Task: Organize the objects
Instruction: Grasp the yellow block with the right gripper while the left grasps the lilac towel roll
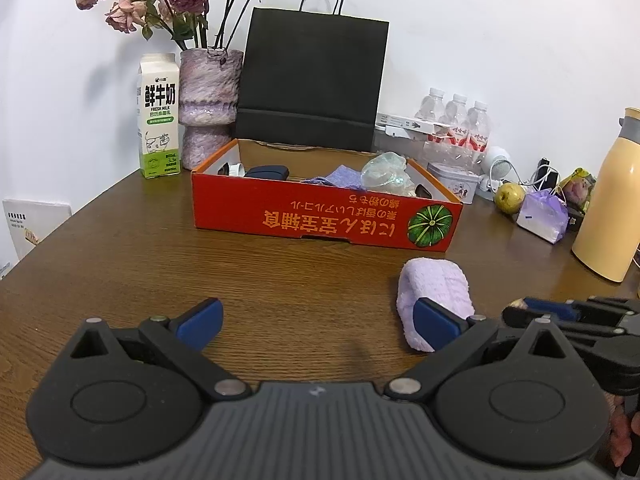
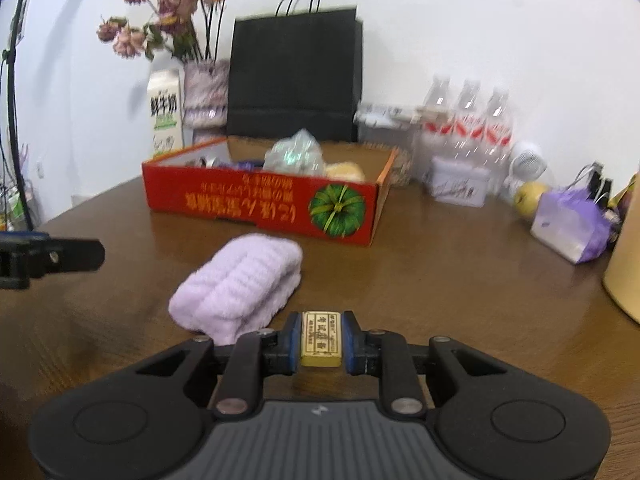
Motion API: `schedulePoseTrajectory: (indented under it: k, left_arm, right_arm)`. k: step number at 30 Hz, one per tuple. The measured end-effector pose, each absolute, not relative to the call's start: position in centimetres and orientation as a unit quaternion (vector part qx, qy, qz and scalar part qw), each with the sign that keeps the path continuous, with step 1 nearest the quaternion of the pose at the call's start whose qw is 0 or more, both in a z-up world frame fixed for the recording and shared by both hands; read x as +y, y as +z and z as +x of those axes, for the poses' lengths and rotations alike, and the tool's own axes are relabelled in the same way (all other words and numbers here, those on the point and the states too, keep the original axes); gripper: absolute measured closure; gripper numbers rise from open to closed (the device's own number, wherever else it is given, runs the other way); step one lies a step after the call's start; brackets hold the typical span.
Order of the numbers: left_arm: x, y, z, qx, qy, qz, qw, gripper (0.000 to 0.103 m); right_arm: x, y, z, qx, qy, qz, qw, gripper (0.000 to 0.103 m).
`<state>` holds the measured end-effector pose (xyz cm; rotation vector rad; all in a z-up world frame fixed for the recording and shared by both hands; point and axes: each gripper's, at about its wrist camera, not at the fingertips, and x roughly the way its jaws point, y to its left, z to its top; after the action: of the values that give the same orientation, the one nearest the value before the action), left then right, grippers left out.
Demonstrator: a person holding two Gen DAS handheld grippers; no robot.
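Where printed "FRESH MILK", milk carton (image 1: 158, 116).

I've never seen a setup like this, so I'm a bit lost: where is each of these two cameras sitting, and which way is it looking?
Left wrist view: sits on the left tongs, looking across the table at the red box; its open blue pads show.
Right wrist view: sits on the right tongs, facing the same way; they pinch a small gold block.
Shared: red box, purple towel, black bag, milk carton, and each other's tongs.
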<state>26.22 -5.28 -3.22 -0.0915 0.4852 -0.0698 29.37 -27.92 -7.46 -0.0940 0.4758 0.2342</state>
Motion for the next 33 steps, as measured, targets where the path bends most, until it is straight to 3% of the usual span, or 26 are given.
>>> schedulePoseTrajectory:
  k: [16, 33]
  left_arm:
    - [-7.6, -2.9, 28.2, 0.265, -0.047, -0.017, 0.963, 0.0]
    - [-13.6, -4.4, 34.0, 0.328, -0.05, 0.017, 0.943, 0.0]
  right_arm:
    - [-31.5, -5.5, 28.1, 0.162, 0.086, 0.005, 0.983, 0.083]
    - [-34.5, -5.4, 28.3, 0.161, 0.067, 0.024, 0.984, 0.083]
